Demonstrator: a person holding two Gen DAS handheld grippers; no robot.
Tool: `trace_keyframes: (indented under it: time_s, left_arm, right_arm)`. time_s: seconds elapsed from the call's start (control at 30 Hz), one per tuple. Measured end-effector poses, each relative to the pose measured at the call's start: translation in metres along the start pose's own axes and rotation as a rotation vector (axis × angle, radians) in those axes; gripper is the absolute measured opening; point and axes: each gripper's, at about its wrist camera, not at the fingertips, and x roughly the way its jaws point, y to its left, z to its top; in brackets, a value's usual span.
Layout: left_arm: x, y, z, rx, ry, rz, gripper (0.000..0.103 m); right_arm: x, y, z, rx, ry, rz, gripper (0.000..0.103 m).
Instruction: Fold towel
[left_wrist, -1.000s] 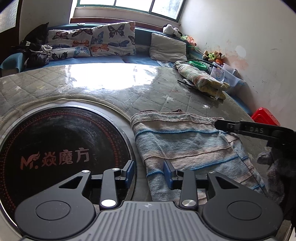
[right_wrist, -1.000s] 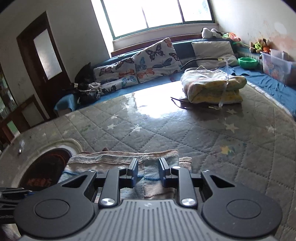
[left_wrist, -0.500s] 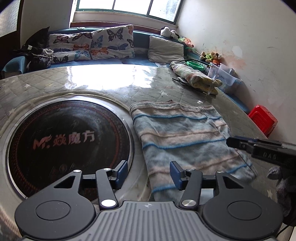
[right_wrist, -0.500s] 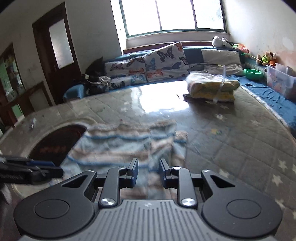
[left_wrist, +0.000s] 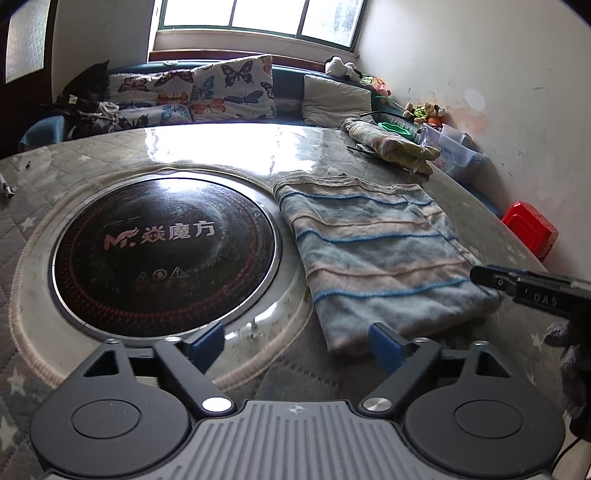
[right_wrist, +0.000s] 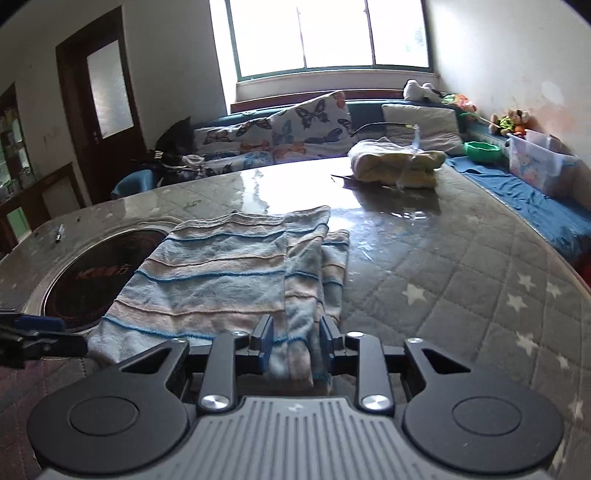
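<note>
The left gripper (left_wrist: 297, 341) has its jaws opening wide with nothing between them: its 2 blue pads straddle bare table just short of the near hem of the striped towel (left_wrist: 373, 254), which reads as a release after laying that edge down. The right gripper (right_wrist: 293, 341) is narrower and also opening, with the towel's near right corner bunched between its pads; whether they press the cloth or have just slackened is hard to judge, as the fold there is blurred and hides the inner pad faces. The towel (right_wrist: 218, 280) lies flat on the quilted, star-printed table cover (right_wrist: 461, 280), apparently doubled over, with a lower layer peeking out along its right edge, and its left side sits just beside the steel rim of the round induction hob (left_wrist: 162, 247), probably so the fold rests on flat surface. The right gripper's tip (left_wrist: 524, 288) enters the left view at the towel's far corner, cut off by the frame, beside a gloved hand (left_wrist: 574, 369) seen only in part. A folded yellowish blanket (right_wrist: 399, 162) sits well apart near the table's far edge
</note>
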Motion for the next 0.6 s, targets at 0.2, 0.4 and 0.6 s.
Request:
trace_keyframes:
  time_s: [0.2,0.4,0.6]
  left_arm:
    - [-0.008,0.0,-0.009,-0.005,-0.01,0.02,0.102]
    - [-0.018,0.003,-0.016,-0.013,-0.024,0.028,0.103]
    - [-0.027,0.005,-0.019,-0.024,-0.048,0.026,0.103]
  right_arm:
    - [-0.019,0.022,-0.004,-0.075,-0.076,-0.009,0.044]
    - [-0.012,0.043,-0.01,-0.149,-0.065,0.025,0.045]
    - [-0.009,0.048,-0.022,-0.177,-0.023,0.004,0.049]
